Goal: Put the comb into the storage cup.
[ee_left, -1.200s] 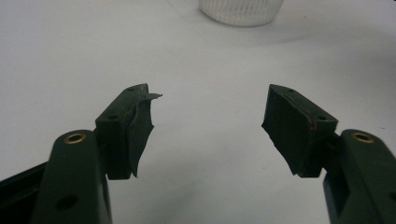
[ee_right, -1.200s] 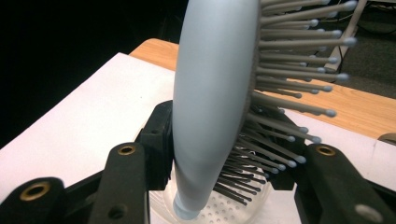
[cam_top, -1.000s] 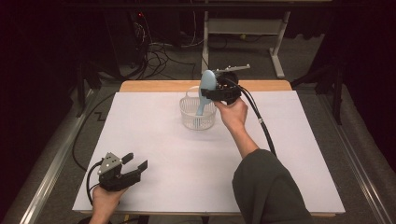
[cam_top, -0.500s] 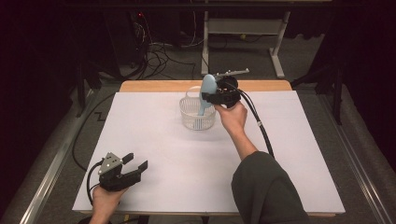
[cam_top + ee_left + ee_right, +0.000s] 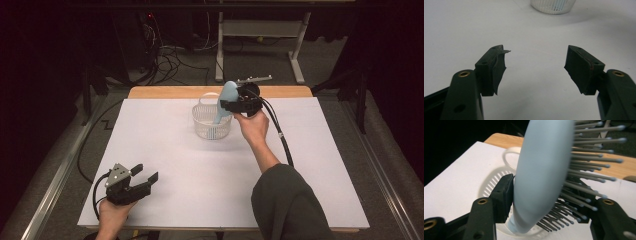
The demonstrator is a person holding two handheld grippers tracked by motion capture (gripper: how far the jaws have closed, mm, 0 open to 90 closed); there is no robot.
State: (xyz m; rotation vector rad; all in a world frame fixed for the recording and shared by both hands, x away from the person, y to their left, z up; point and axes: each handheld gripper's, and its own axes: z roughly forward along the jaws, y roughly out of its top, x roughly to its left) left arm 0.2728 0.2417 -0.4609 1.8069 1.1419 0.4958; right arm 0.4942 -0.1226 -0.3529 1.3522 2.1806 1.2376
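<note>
A pale blue hairbrush (image 5: 226, 100) (image 5: 541, 170) with grey bristles stands handle-down in a white slotted basket (image 5: 210, 125) (image 5: 491, 182) at the far middle of the table. My right gripper (image 5: 235, 106) (image 5: 544, 202) is shut on the hairbrush, one jaw on its smooth back, the other in the bristles. Near the front left corner my left gripper (image 5: 145, 172) (image 5: 535, 67) is held open over bare white table, nothing between its jaws. The basket's base (image 5: 553, 5) shows at the top of the left gripper view.
The white table cover (image 5: 150, 145) ends in a wooden strip (image 5: 165, 92) at the far edge. Beyond it lie floor cables (image 5: 170, 55) and a metal table frame (image 5: 260, 30). A cable (image 5: 280, 135) trails from the right gripper along the forearm.
The right gripper with the hairbrush has shifted very slightly over the basket. The left gripper has stayed in place.
</note>
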